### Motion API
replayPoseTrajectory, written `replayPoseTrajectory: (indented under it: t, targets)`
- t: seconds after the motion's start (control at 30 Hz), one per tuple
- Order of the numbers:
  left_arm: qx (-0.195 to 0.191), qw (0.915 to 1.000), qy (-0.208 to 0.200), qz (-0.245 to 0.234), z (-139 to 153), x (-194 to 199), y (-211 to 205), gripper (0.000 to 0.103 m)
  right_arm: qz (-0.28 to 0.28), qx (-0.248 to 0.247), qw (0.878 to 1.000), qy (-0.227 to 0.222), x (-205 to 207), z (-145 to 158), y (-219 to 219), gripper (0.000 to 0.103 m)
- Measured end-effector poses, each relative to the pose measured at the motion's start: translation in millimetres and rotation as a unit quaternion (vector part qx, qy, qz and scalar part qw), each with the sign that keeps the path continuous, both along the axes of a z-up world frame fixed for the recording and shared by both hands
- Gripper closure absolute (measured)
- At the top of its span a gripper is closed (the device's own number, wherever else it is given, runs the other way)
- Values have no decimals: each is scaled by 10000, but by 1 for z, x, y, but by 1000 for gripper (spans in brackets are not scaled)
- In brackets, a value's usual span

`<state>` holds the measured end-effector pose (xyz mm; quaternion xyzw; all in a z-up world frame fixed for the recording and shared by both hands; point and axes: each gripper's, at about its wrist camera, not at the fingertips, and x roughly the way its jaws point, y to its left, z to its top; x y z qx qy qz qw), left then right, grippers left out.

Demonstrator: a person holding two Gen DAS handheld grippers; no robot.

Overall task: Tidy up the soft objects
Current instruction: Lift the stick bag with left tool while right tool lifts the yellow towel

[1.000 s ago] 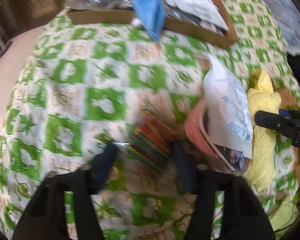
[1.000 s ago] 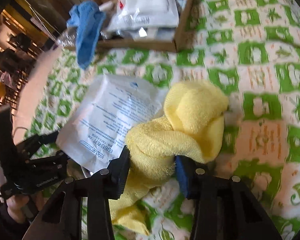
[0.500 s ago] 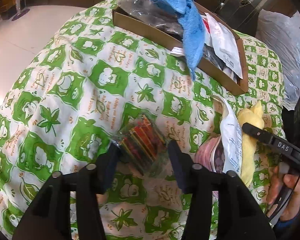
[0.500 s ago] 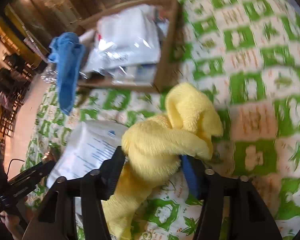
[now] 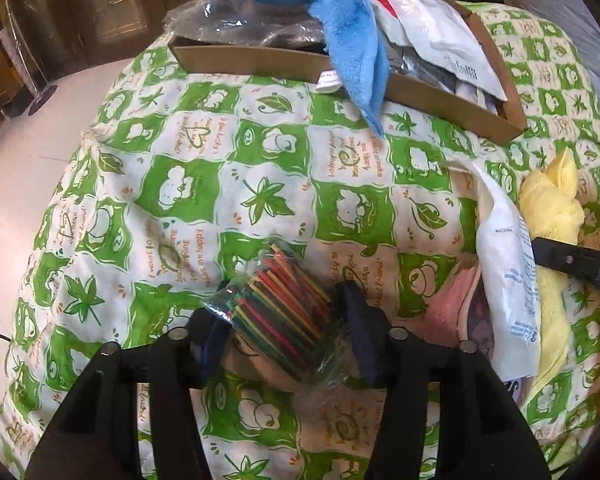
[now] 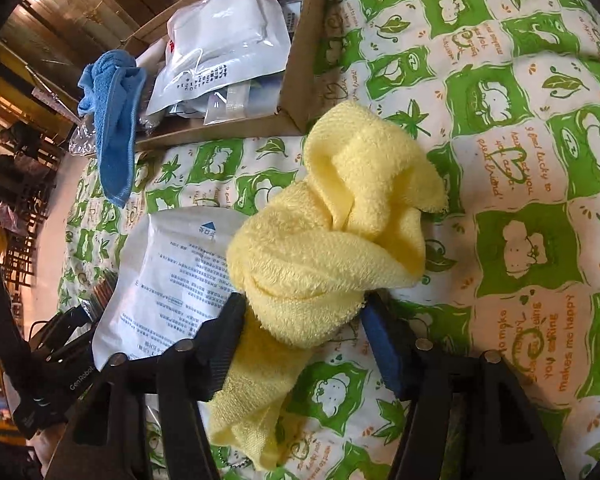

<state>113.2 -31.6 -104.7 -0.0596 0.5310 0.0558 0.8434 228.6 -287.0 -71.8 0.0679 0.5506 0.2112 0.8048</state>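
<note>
Item: clear packet of coloured sticks (image 5: pixel 278 308), lying on the green-and-white patterned cloth (image 5: pixel 188 184) between the fingers of the left tool (image 5: pixel 278 320), whose jaws are closing on it with both pads at the wrapper. Item: yellow towel (image 6: pixel 332 240), bunched in a knot at the centre of the right wrist view, its lower fold pinched by the right tool (image 6: pixel 304 316), jaws closing; its tail hangs toward 6 o'clock. Surroundings: printed white pouch (image 6: pixel 172 276) touching the towel at its 9 o'clock; pink-rimmed item (image 5: pixel 456 300) under that pouch, partly hidden; cardboard tray (image 5: pixel 252 60) at 12 o'clock in the left view, holding white bags (image 6: pixel 224 40) and clear plastic; blue cloth (image 5: pixel 348 40) draped over the tray's near wall onto the cloth. The pouch and pink-rimmed item stand between the two tools. Change from a second ago: the stick packet now sits deeper between the left fingers; the right tool has rolled, so the tray sits nearer 12 o'clock above the towel; both tools opened wider and are narrowing again.
</note>
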Motion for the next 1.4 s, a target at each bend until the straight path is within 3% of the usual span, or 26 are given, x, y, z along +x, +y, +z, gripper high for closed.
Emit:
replayPoseTrajectory:
  t: [0.03, 0.13, 0.27, 0.4, 0.5, 0.63, 0.7, 0.83, 0.93, 1.0, 1.07, 1.17, 1.4]
  targets:
    - [-85, 9999, -36, 56, 1, -1, 5, 65, -21, 44, 10000, 15, 1, -2, -2, 66]
    - [-372, 9991, -92, 191, 4, -7, 23, 74, -54, 76, 9998, -187, -2, 1, -5, 67]
    - [-866, 9954, -380, 179, 14, -16, 39, 76, -56, -168, 9962, -850, -17, 19, -4, 68]
    - [-989, 9924, -732, 54, 30, -22, 38, 76, -42, -569, 9883, -1414, -29, 34, 1, 69]
    - [-925, 9942, -551, 52, 25, -22, 44, 76, -7, -676, 9900, -1241, -30, 25, 7, 68]
    - [-1031, 9946, 89, 120, 2, -14, 42, 75, 4, -764, 9927, -937, -25, 13, 10, 68]
    - [-1081, 9941, 49, 102, 3, -16, 44, 70, 17, -782, 9935, -831, -19, 10, 12, 66]
    - [-1262, 9919, 120, -69, 1, -17, 46, 49, 0, -728, 9957, -571, -10, 1, 12, 65]
    - [-1043, 9942, 150, -194, -4, -9, 29, 47, -10, -665, 9960, -598, -8, 2, 11, 67]
    - [-931, 9954, 108, -180, -5, -5, 17, 51, -19, -595, 9959, -675, -10, 4, 9, 70]
    - [-896, 9959, 54, -65, -3, -6, 17, 69, -49, -498, 9958, -768, -13, 8, 4, 72]
    - [-1066, 9942, -24, 121, -1, -10, 26, 78, -80, -350, 9955, -874, -18, 16, -4, 74]
    - [-1192, 9923, -329, -45, 14, -16, 23, 79, -111, 190, 9952, -959, -30, 33, -24, 75]
